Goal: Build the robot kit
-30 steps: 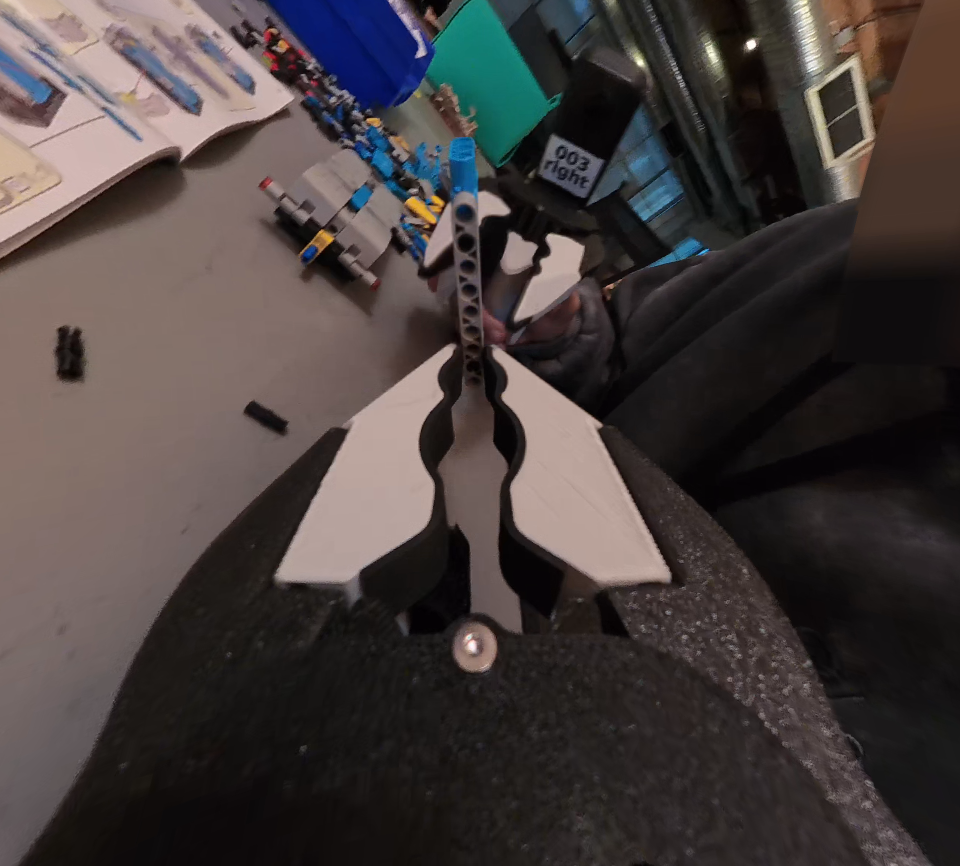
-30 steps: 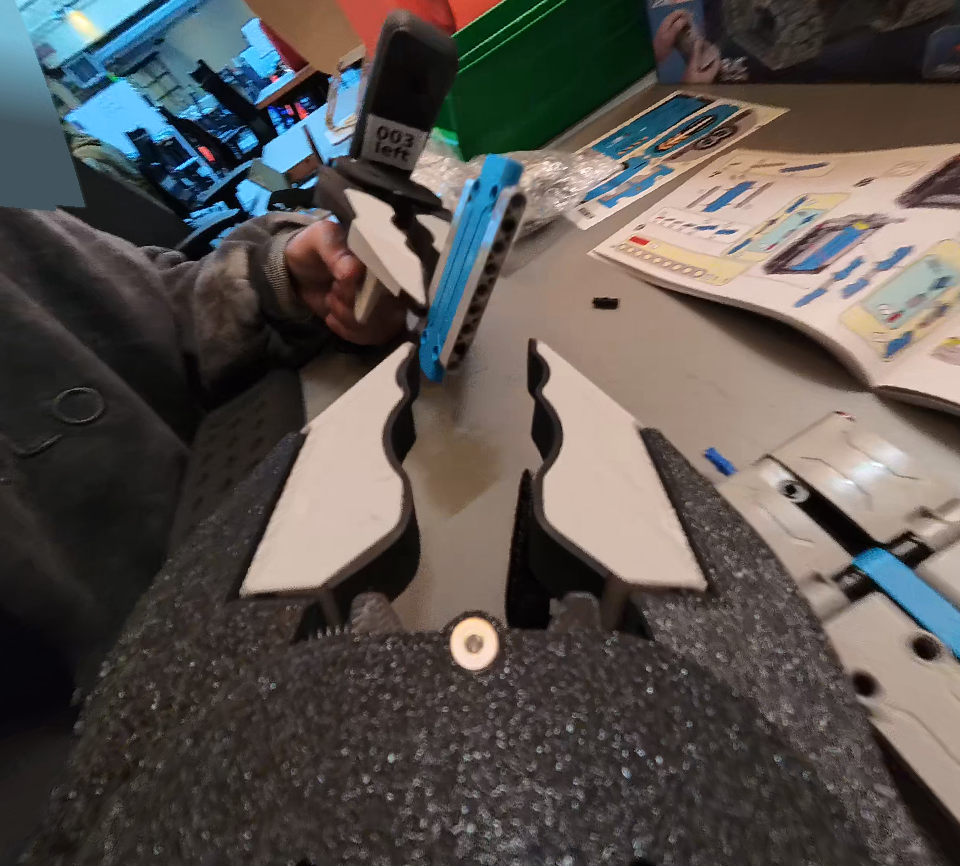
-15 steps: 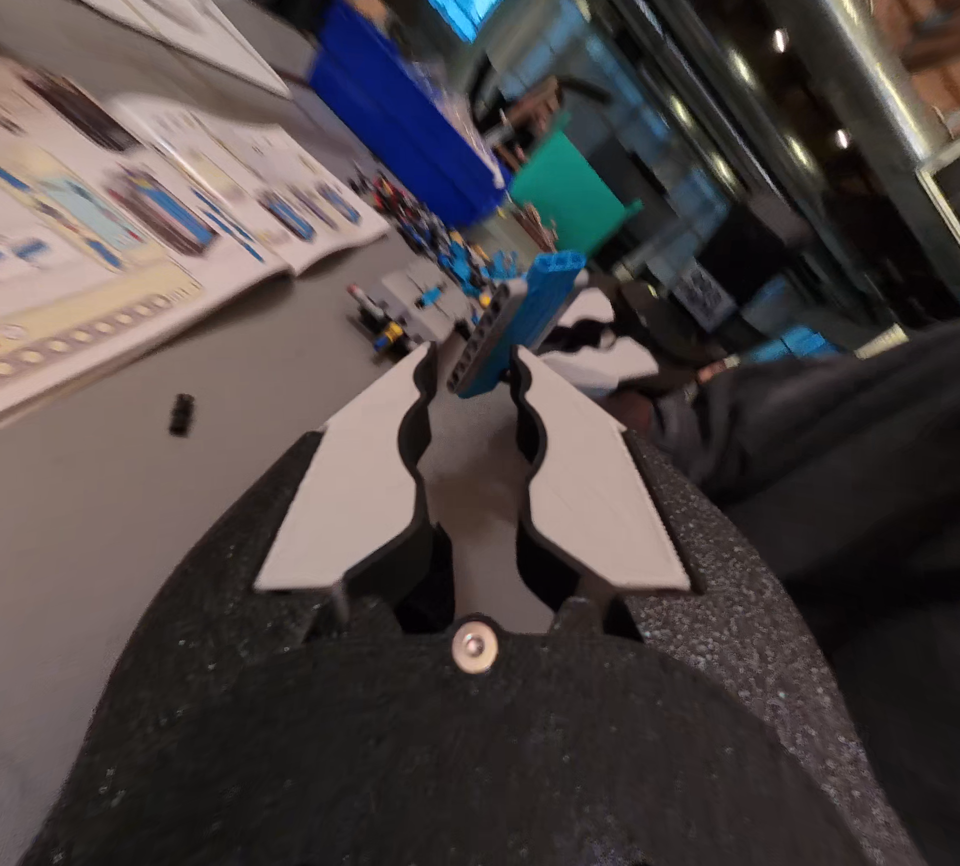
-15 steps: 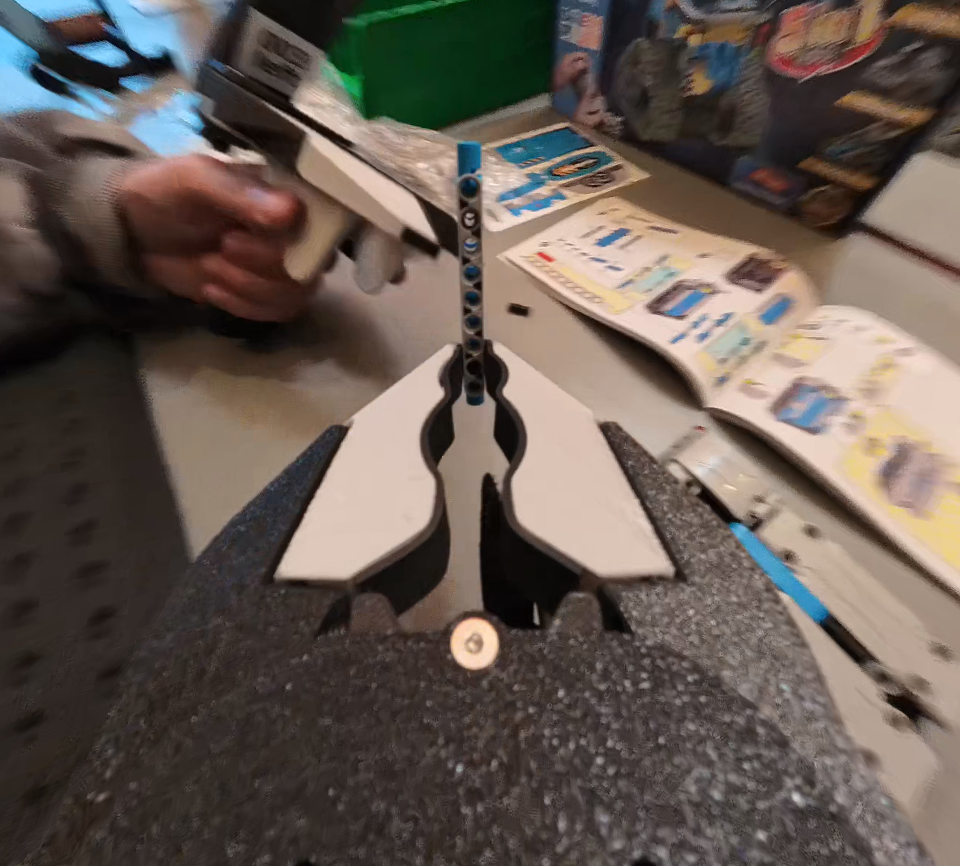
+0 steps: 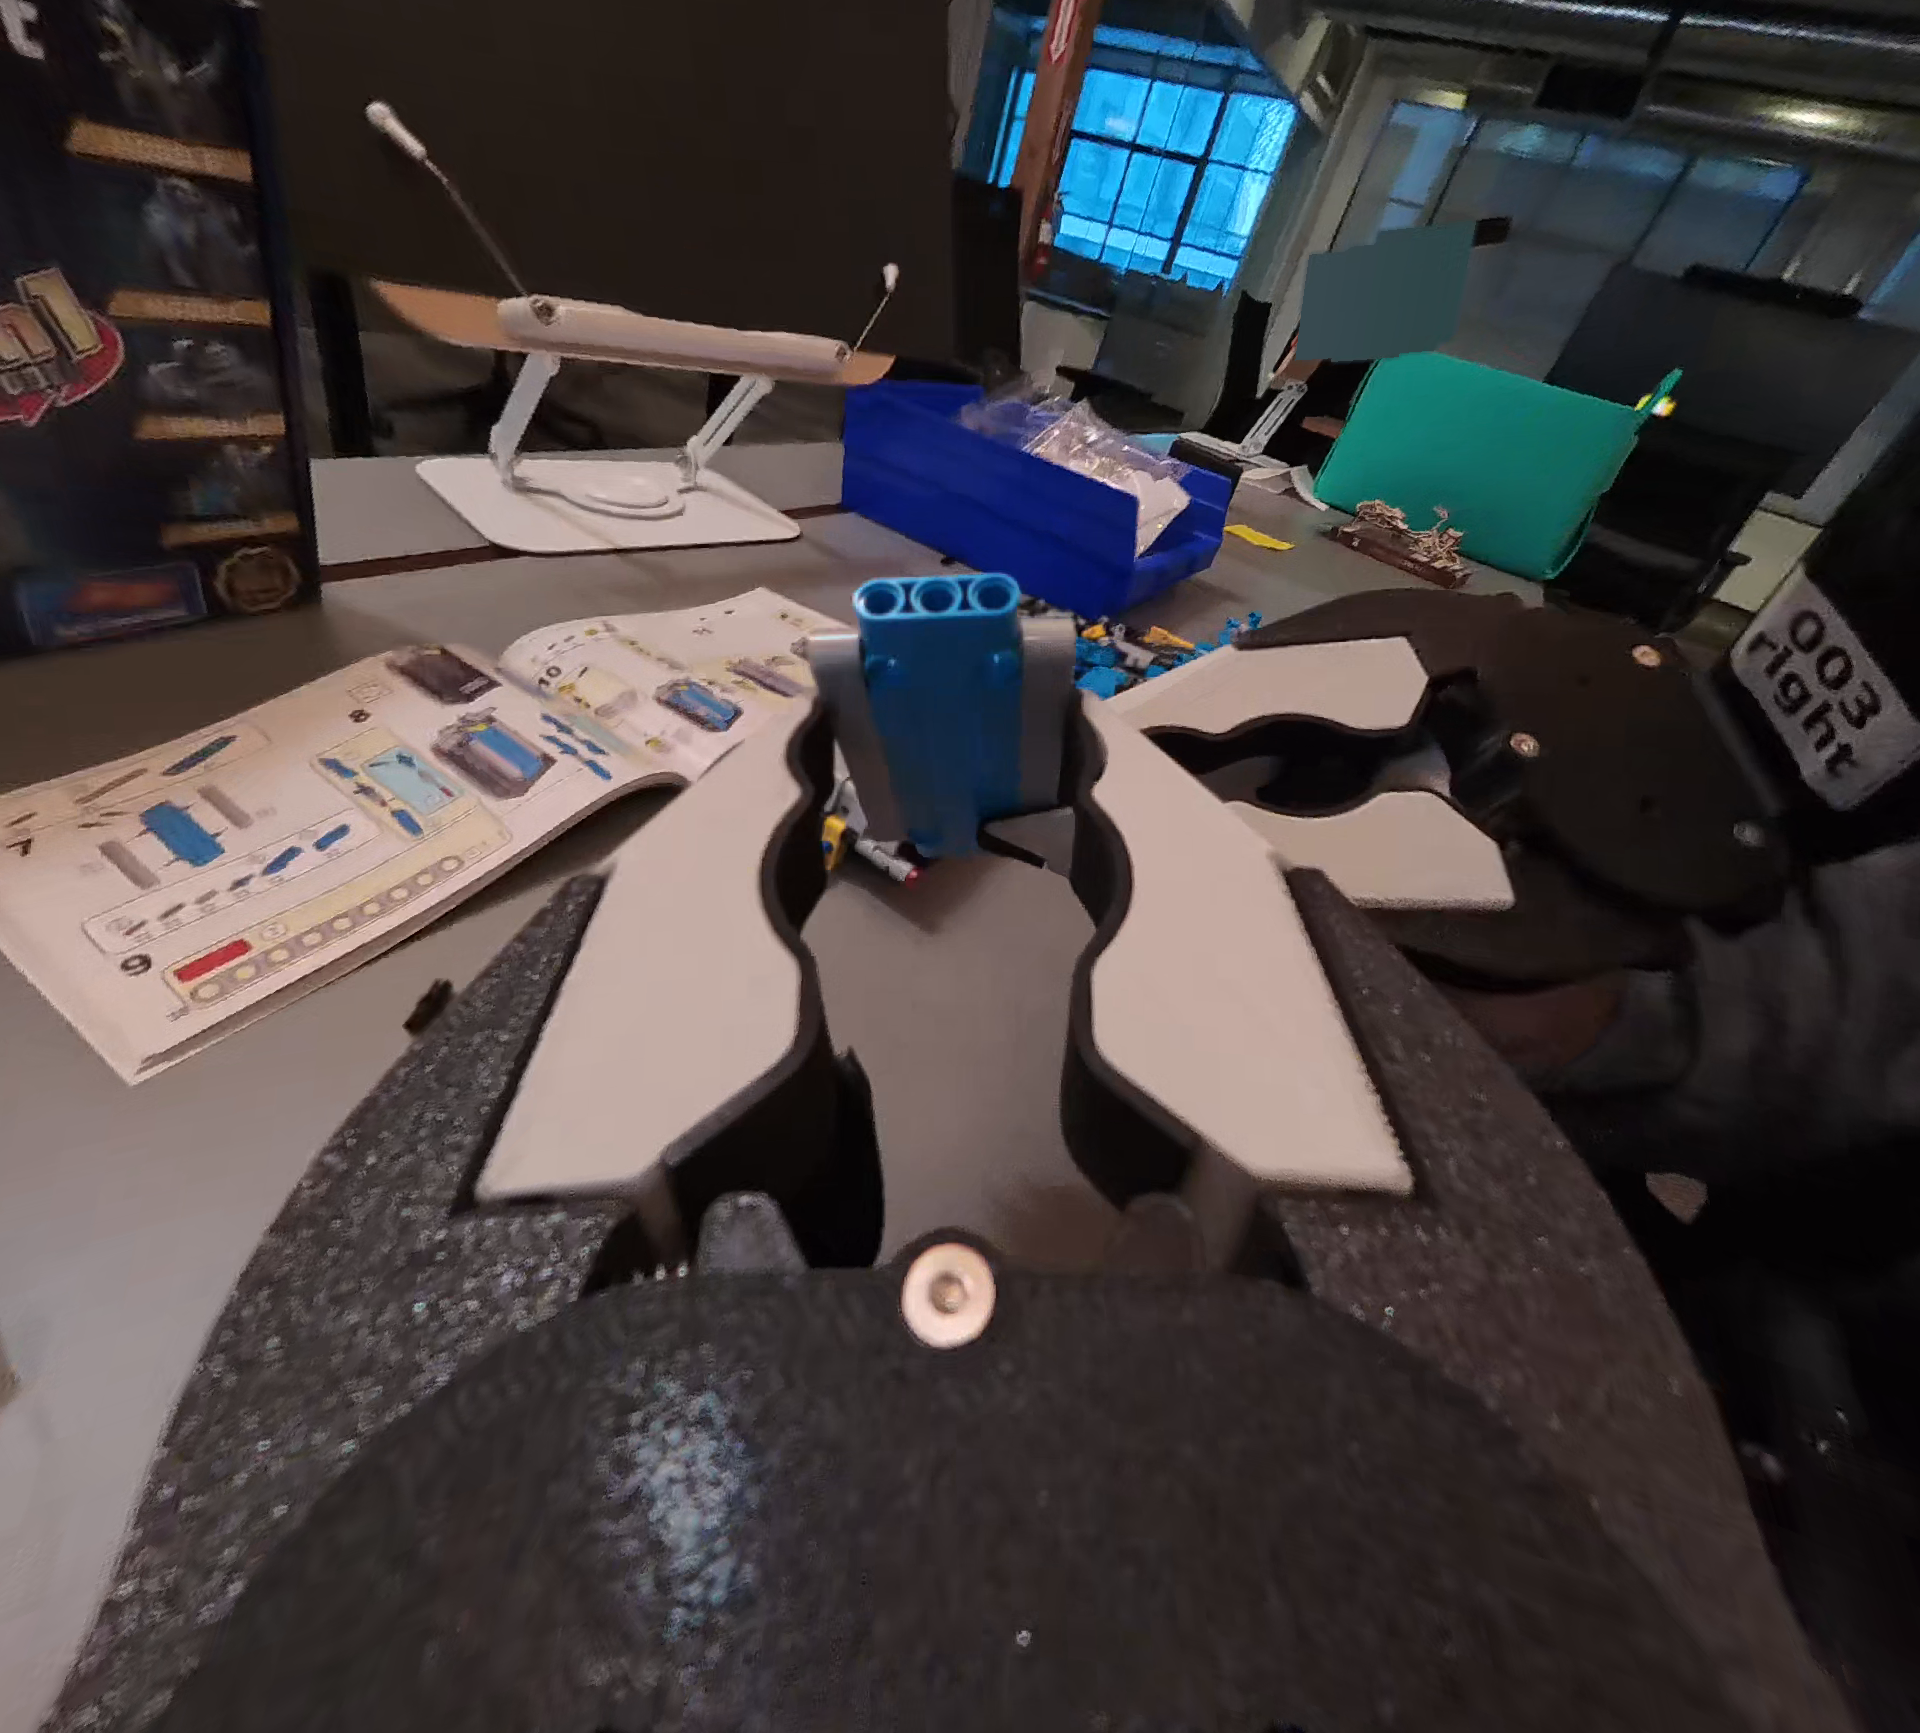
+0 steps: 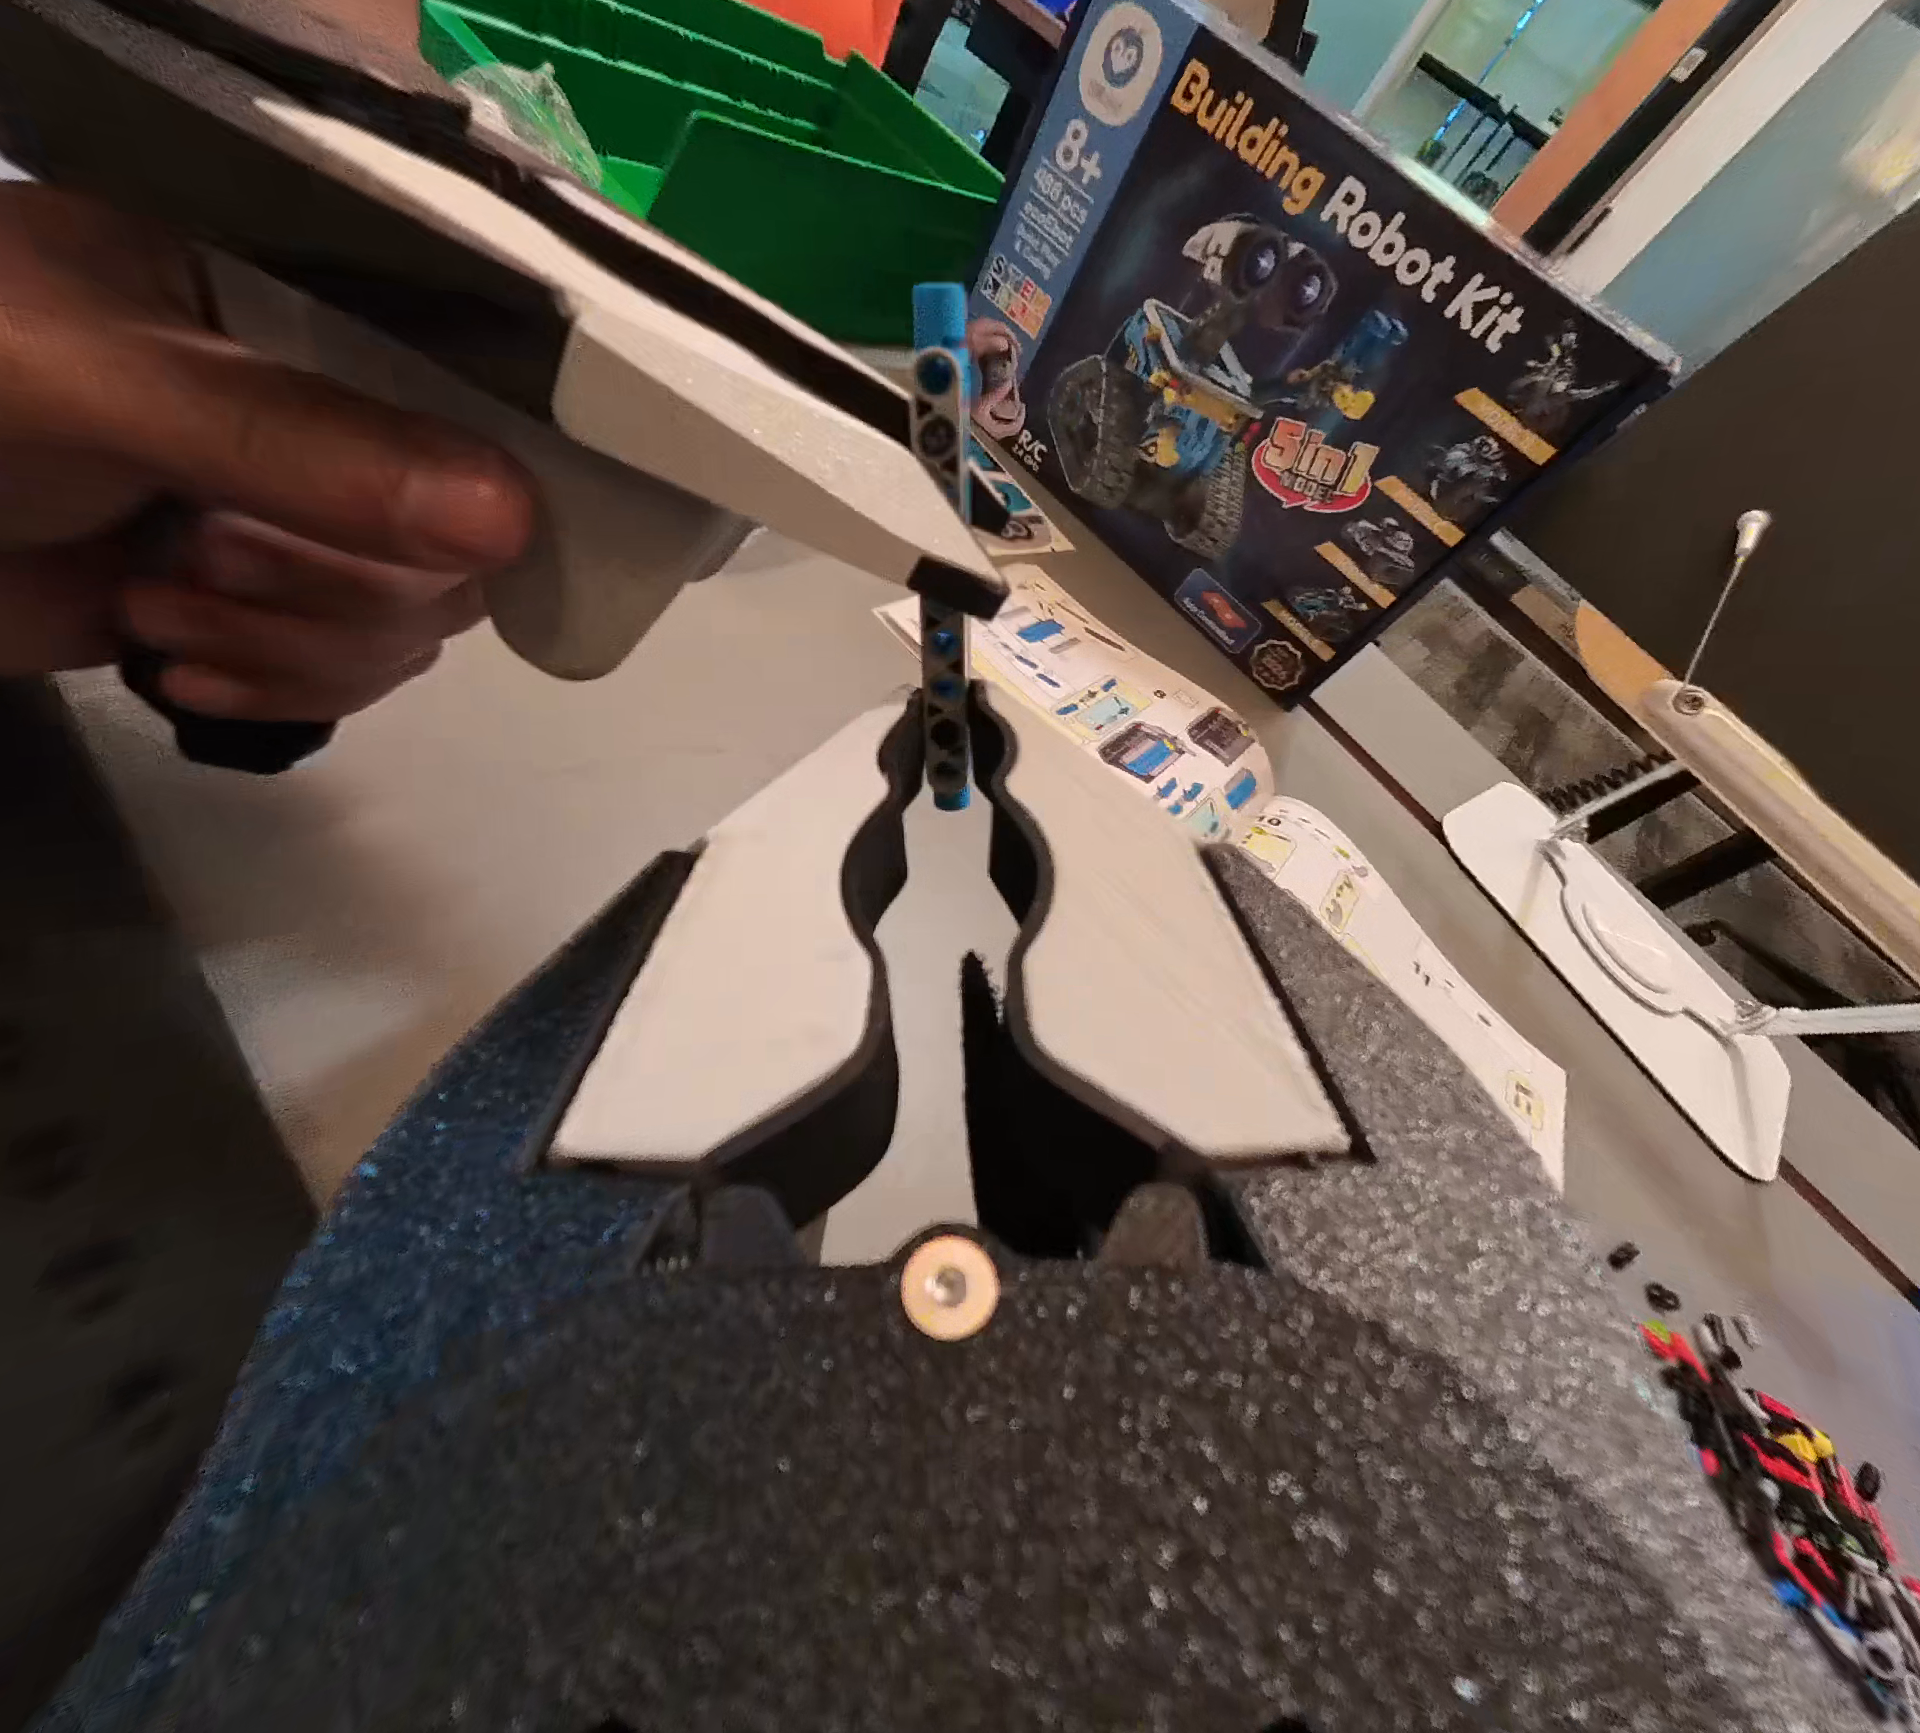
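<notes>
A flat blue and grey beam piece [image 5: 935,696] is held upright above the grey table [image 5: 156,1164]. My left gripper [image 5: 945,727] has its jaws across the piece's wide side, with both tips against the grey edges. My right gripper [image 6: 948,748] is shut on the lower end of the same piece [image 6: 940,416], which shows edge-on there. The left gripper's white finger [image 6: 748,447] crosses in front of the piece, and a person's hand [image 6: 260,488] is behind it. In the left wrist view the right gripper [image 5: 1174,753] comes in from the right.
An open instruction booklet [image 5: 312,810] lies on the table to the left, with a dark kit box [image 5: 135,281] behind it. A white stand [image 5: 623,499], a blue bin [image 5: 997,499] and a teal container [image 5: 1455,457] stand at the back. Green bins [image 6: 727,156] and a pile of small pieces [image 6: 1787,1496] also show. Both grippers' tips are close together, under 4 cm apart.
A second ago my left gripper held the piece by its thin edge and the right was open. The right then shut on it. The left let go, turned and closed across its wide side.
</notes>
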Demonstrator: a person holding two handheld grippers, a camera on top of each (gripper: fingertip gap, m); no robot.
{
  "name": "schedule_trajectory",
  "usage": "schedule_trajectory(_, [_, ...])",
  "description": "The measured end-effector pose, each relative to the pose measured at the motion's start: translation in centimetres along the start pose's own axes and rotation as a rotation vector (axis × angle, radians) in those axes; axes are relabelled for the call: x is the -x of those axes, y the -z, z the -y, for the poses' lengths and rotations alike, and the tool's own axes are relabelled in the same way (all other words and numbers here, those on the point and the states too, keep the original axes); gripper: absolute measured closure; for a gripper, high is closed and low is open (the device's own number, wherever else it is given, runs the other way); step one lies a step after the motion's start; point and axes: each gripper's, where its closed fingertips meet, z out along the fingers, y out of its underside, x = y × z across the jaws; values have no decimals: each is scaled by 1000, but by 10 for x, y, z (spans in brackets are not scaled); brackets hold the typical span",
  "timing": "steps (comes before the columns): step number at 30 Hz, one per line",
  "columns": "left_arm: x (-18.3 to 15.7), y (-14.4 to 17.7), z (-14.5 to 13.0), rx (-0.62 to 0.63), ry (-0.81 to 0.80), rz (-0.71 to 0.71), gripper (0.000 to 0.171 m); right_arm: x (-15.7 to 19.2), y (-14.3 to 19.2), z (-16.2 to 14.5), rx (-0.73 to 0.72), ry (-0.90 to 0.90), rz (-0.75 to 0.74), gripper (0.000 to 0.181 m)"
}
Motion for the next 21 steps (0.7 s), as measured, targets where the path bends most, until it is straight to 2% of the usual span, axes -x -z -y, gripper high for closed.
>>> schedule_trajectory(2, [-6, 3, 4, -19, 33, -61, 129, 6, 4, 4, -25, 9, 9, 174])
schedule_trajectory(5, [-22, 18, 18, -96, 137, -307, 129, 14, 23, 24, -158, -27, 42, 171])
schedule_trajectory(6, [-26, 24, 21, -112, 198, -389, 130, 19, 29, 29, -187, -65, 99, 170])
schedule_trajectory(8, [-22, 31, 26, -147, 269, -442, 129, 24, 40, 37, -233, -224, 256, 155])
schedule_trajectory(11, [-14, 38, 31, -165, 247, -419, 129, 1, 44, 37, -262, -475, 394, 144])
schedule_trajectory(14, [9, 37, 11, -13, 112, -303, 129, -12, 28, 4, -138, -604, 505, 148])
schedule_trajectory(16, [35, 38, -6, 131, -23, -219, 129, -9, 19, -15, -47, -641, 558, 146])
schedule_trajectory(17, [45, 38, -9, 177, -71, -204, 129, -6, 14, -22, -14, -643, 564, 150])
schedule_trajectory(21, [87, 28, -15, 324, -165, -150, 128, 11, -19, -56, 225, -559, 507, 153])
